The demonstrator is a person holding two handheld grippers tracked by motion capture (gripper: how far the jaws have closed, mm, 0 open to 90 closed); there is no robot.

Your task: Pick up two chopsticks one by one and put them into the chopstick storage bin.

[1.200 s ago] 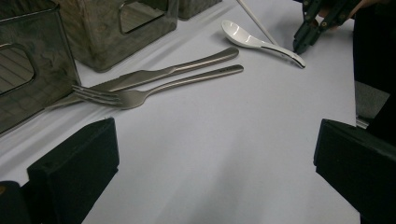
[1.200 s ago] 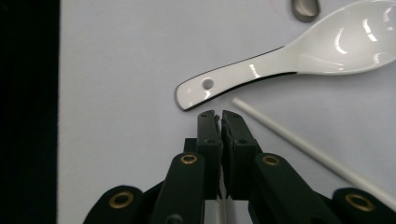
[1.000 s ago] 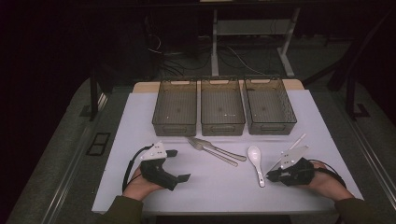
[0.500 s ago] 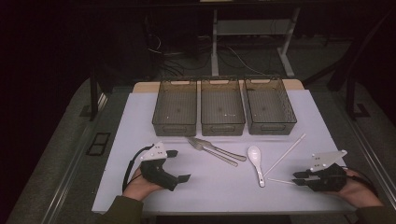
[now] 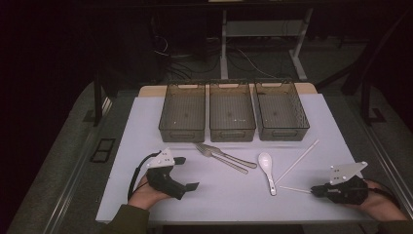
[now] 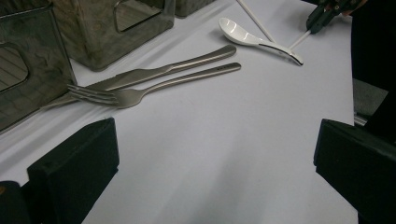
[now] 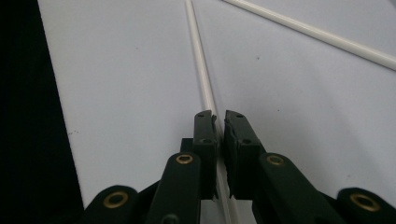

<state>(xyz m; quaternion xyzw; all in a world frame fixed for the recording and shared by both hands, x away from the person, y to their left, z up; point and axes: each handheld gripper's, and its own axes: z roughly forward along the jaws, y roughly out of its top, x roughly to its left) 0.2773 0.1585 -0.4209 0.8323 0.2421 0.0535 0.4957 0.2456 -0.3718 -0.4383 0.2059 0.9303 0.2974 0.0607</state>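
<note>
Two white chopsticks lie on the white mat (image 5: 146,126). One chopstick (image 5: 294,188) (image 7: 201,60) runs between the jaws of my right gripper (image 5: 315,190) (image 7: 219,121), which have just been closing and now pinch its end near the mat's front right. The other chopstick (image 5: 297,161) (image 7: 317,32) lies slanted beside a white spoon (image 5: 266,163) (image 6: 243,33). A steel fork (image 6: 154,91) and knife (image 6: 163,70) lie side by side mid-mat. My left gripper (image 5: 186,173) (image 6: 215,177) rests open at the front left, nothing between its jaws.
Three empty dark mesh bins (image 5: 182,119), (image 5: 232,119), (image 5: 281,117) stand in a row along the far side of the mat. Beyond the table are dark floor and cables. My right gripper (image 6: 322,14) also shows far off in the left gripper view.
My right gripper has slid to the right along the front of the mat, and one chopstick now lies level in front of it. The left gripper has stayed put.
</note>
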